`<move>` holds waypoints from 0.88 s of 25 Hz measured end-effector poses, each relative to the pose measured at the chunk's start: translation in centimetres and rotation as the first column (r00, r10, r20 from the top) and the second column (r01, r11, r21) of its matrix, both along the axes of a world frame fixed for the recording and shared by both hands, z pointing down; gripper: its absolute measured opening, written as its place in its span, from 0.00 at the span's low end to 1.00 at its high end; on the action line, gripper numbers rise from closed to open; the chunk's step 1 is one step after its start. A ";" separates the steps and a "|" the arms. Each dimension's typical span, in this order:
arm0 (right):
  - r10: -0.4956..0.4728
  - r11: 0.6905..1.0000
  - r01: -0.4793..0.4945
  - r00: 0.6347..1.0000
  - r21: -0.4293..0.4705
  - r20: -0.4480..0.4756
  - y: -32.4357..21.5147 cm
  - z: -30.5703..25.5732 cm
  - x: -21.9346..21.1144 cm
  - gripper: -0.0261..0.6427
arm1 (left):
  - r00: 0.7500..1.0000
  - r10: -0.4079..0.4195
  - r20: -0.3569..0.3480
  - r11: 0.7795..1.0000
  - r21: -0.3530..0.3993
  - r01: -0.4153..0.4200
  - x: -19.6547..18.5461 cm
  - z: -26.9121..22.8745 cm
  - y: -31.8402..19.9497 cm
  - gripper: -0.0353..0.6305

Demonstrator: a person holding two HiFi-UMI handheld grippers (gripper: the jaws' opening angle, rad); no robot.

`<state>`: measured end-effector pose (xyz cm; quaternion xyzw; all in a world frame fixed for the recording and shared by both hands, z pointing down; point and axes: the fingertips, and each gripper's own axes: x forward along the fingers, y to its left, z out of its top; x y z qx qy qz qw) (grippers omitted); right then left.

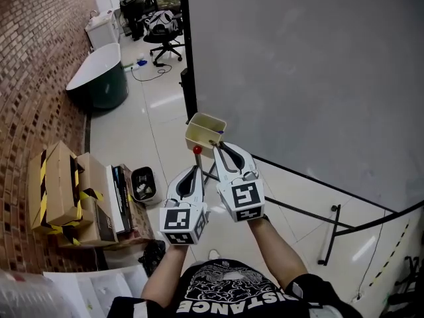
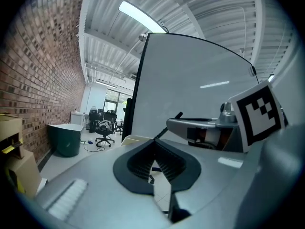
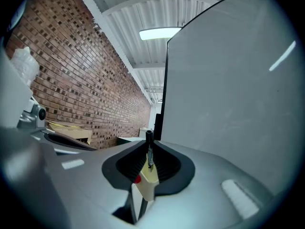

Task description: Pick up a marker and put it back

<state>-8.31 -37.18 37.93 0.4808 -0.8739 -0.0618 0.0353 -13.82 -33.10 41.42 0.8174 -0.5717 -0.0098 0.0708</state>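
Note:
A thin black marker (image 3: 149, 149) stands upright between the jaws of my right gripper (image 3: 149, 159), which is shut on it. The marker hangs just above a cream open box (image 1: 205, 132) fixed at the lower left corner of the whiteboard (image 1: 311, 71). In the head view my right gripper (image 1: 220, 146) points its tips at the box's near rim. A red knob (image 1: 197, 150) sits just below the box. My left gripper (image 1: 197, 169) hangs lower and to the left, close beside the right one. Its jaws meet with nothing between them (image 2: 154, 149).
The whiteboard's black stand legs (image 1: 331, 234) run across the tiled floor on the right. Taped cardboard boxes (image 1: 56, 191) and a small dark bin (image 1: 142, 184) lie by the brick wall on the left. A teal tub (image 1: 99, 81) and an office chair (image 1: 164, 35) stand farther back.

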 end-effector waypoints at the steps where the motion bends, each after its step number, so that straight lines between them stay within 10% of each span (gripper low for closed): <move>1: -0.004 1.000 0.004 1.000 0.011 0.004 0.6 -0.6 0.2 0.10 | 1.000 -0.005 -0.002 1.000 0.006 0.005 0.1 -0.3 0.2 0.06; 22: -0.029 0.998 0.027 0.999 0.050 0.045 7.9 -3.1 4.6 0.10 | 1.000 0.024 0.009 0.996 0.088 -0.025 5.7 -3.1 4.3 0.06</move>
